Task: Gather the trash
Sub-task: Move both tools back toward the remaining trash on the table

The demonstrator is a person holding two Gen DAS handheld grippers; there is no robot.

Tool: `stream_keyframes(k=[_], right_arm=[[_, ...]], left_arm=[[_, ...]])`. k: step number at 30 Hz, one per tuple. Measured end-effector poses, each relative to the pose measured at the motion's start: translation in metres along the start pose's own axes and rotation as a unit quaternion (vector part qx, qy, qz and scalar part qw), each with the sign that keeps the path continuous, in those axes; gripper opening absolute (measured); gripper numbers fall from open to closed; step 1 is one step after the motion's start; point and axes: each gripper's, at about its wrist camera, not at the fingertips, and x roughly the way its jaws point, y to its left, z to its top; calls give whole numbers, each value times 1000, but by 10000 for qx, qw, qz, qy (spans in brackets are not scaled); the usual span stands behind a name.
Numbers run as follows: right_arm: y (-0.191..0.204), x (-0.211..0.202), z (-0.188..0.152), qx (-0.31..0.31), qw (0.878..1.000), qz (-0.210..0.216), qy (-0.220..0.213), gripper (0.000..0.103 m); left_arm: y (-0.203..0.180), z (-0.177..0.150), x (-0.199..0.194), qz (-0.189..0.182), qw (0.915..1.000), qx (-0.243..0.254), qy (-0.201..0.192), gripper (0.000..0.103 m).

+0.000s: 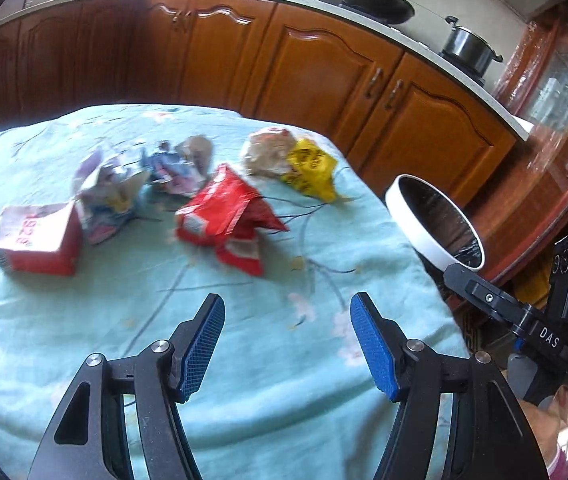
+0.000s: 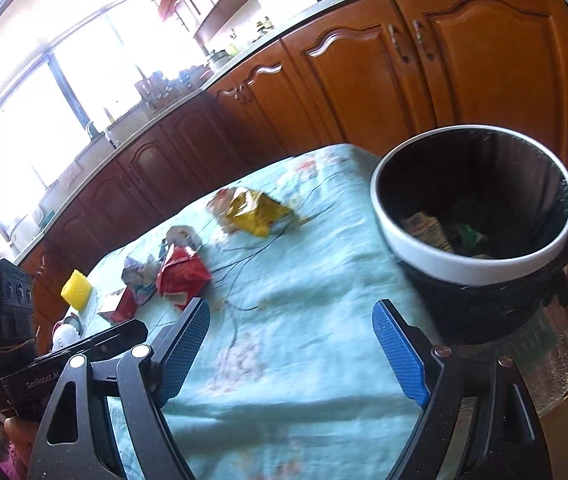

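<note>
Trash lies scattered on the light blue flowered tablecloth [image 1: 244, 360], all of it to one side of the bin [image 2: 473, 208], a black pail with a white rim standing at the table's edge. Nearest the bin is a crumpled yellow wrapper [image 1: 311, 170] touching a pale balled-up bag [image 1: 268, 150]. Farther from the bin sits a torn red snack bag [image 1: 228, 220], then a blurred heap of pastel wrappers [image 1: 140, 180], and farthest off a red and white carton [image 1: 36, 238] lying on its side. Some paper and green scraps already rest inside the bin. The left gripper [image 1: 287, 344] hovers over bare cloth, blue pads spread wide and holding nothing. The right gripper [image 2: 289, 350] is likewise spread apart and empty, just beside the bin.
</note>
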Motion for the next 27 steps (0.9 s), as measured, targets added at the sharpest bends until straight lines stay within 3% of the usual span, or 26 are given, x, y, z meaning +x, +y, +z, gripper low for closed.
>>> stream_keyframes(k=[16, 20, 27], right_arm=[[69, 41, -9, -481, 9976, 341, 354, 85], [78, 52, -7, -536, 9969, 383, 419, 85], [91, 74, -1, -606, 9958, 431, 530, 85]], left_arm=[[77, -8, -46, 589, 9971, -404, -252, 67], [92, -5, -55, 740, 9948, -611, -345, 79], [109, 10, -52, 1298, 9885, -653, -411, 89]])
